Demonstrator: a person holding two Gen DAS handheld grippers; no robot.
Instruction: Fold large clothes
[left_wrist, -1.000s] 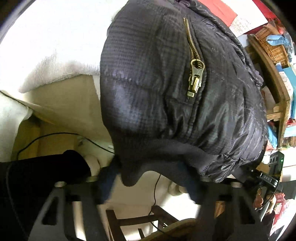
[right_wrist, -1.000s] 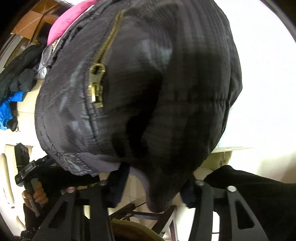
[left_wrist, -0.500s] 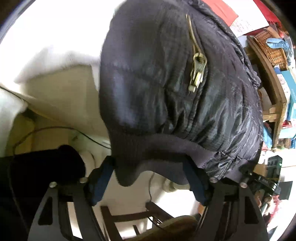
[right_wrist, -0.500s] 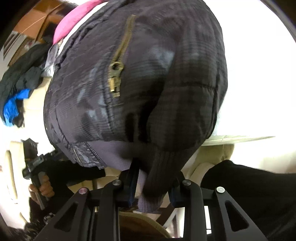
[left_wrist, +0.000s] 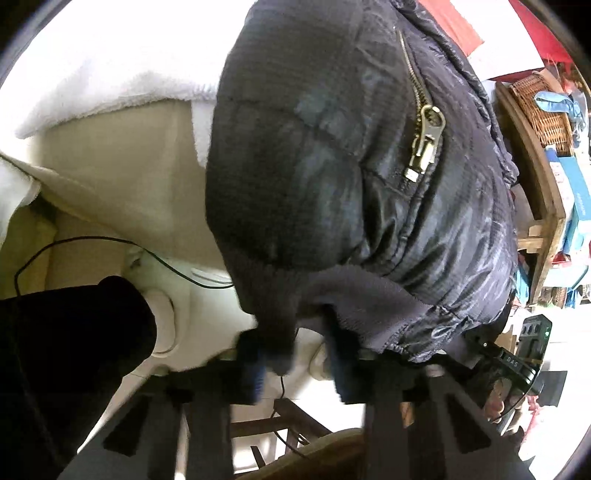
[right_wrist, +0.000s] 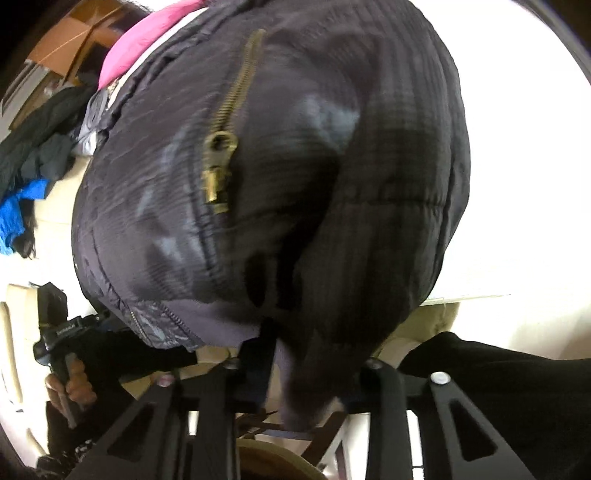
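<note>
A dark quilted jacket (left_wrist: 314, 166) with a brass pocket zip (left_wrist: 424, 147) lies on a white-covered bed, its ribbed hem (left_wrist: 354, 295) hanging over the edge. My left gripper (left_wrist: 295, 365) is closing around a hem corner, with a gap still showing beside the right finger. In the right wrist view the same jacket (right_wrist: 295, 166) fills the frame. My right gripper (right_wrist: 306, 373) is closing, its jaws tight on the other hem corner (right_wrist: 299, 387); cloth hides its right pad.
White bedding (left_wrist: 110, 66) lies left of the jacket. A wooden shelf (left_wrist: 543, 192) with a wicker basket (left_wrist: 543, 107) stands at the right. Clothes are piled (right_wrist: 33, 177) far left, with a pink cloth (right_wrist: 147, 48) behind. A cable (left_wrist: 92, 240) and chair frame (left_wrist: 291, 424) lie below.
The left jaws spread wide, then narrowed onto the hem corner. The right jaws drew in on their hem corner. Neither hand has shifted much.
</note>
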